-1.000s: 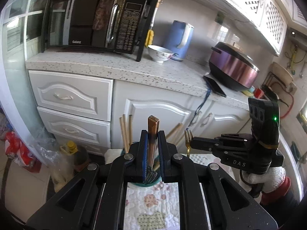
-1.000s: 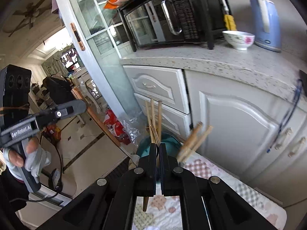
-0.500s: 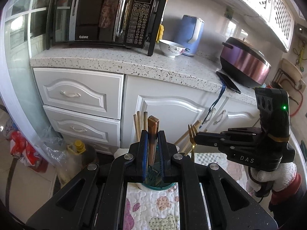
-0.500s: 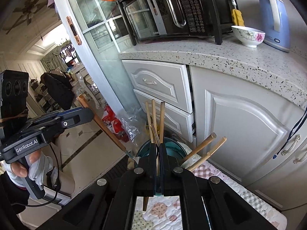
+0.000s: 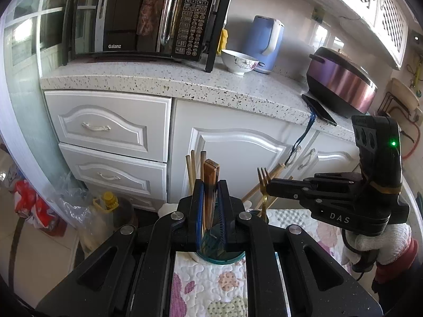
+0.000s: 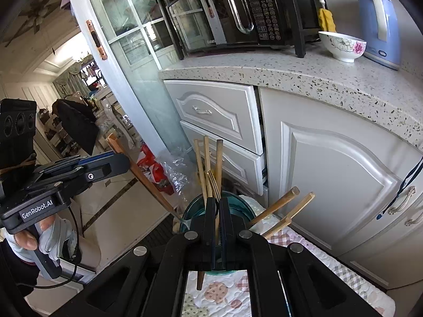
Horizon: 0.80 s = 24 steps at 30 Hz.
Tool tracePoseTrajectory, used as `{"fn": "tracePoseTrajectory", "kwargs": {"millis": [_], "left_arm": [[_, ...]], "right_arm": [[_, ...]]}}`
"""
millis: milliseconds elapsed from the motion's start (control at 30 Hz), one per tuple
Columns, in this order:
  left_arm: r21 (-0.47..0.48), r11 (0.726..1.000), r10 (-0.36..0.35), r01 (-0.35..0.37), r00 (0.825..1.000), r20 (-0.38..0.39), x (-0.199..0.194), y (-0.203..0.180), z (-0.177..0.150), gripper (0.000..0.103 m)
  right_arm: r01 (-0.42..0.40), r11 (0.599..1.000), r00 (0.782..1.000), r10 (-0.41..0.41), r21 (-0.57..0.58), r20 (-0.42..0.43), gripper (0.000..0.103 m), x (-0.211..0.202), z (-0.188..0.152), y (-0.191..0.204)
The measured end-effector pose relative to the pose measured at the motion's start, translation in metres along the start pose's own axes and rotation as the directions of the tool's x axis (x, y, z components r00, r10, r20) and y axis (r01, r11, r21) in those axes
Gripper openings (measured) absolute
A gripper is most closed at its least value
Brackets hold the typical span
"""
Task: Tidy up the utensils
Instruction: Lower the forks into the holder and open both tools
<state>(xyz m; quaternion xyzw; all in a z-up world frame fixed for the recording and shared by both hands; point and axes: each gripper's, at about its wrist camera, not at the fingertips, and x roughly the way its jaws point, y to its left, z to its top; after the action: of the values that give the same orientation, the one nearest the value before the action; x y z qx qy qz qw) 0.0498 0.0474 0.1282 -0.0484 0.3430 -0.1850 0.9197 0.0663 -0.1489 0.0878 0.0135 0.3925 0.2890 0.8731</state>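
Left hand-held gripper (image 5: 210,206): clamped on wooden-handled utensil (image 5: 210,182), head down in teal holder (image 5: 220,259). Right hand-held gripper (image 6: 216,227): pinching gold fork (image 6: 213,183) over the holder. Chopsticks (image 6: 208,163) already in; both held pieces apparently unreleased.

Both wrist views look steeply down, close over the teal holder (image 5: 220,256); counter (image 6: 304,71) behind.

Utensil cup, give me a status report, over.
Left gripper shut on wood-handled utensil. Right gripper shut on gold fork. Both over teal cup; chopsticks already inside, crowding entry.
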Motion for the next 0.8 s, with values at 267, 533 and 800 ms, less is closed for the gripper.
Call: {"fn": "tracePoseTrajectory", "kwargs": {"millis": [267,533,800], "left_arm": [[0.010,1.000,0.012,-0.012,1.000,-0.014,0.011,0.001,0.001,0.009],[0.003,1.000,0.023,-0.023,0.999,-0.042,0.024,0.005,-0.007,0.009],[-0.008,1.000,0.028,-0.029,0.997,-0.076,0.036,0.007,-0.021,0.009]], "right_arm": [[0.022,1.000,1.000,-0.022,0.003,0.004,0.002,0.011,0.005,-0.002],[0.049,0.999,0.999,-0.049,-0.003,0.023,0.002,0.032,0.009,0.004],[0.132,0.991,0.990,-0.130,-0.030,0.048,0.002,0.053,0.004,0.007]]}}
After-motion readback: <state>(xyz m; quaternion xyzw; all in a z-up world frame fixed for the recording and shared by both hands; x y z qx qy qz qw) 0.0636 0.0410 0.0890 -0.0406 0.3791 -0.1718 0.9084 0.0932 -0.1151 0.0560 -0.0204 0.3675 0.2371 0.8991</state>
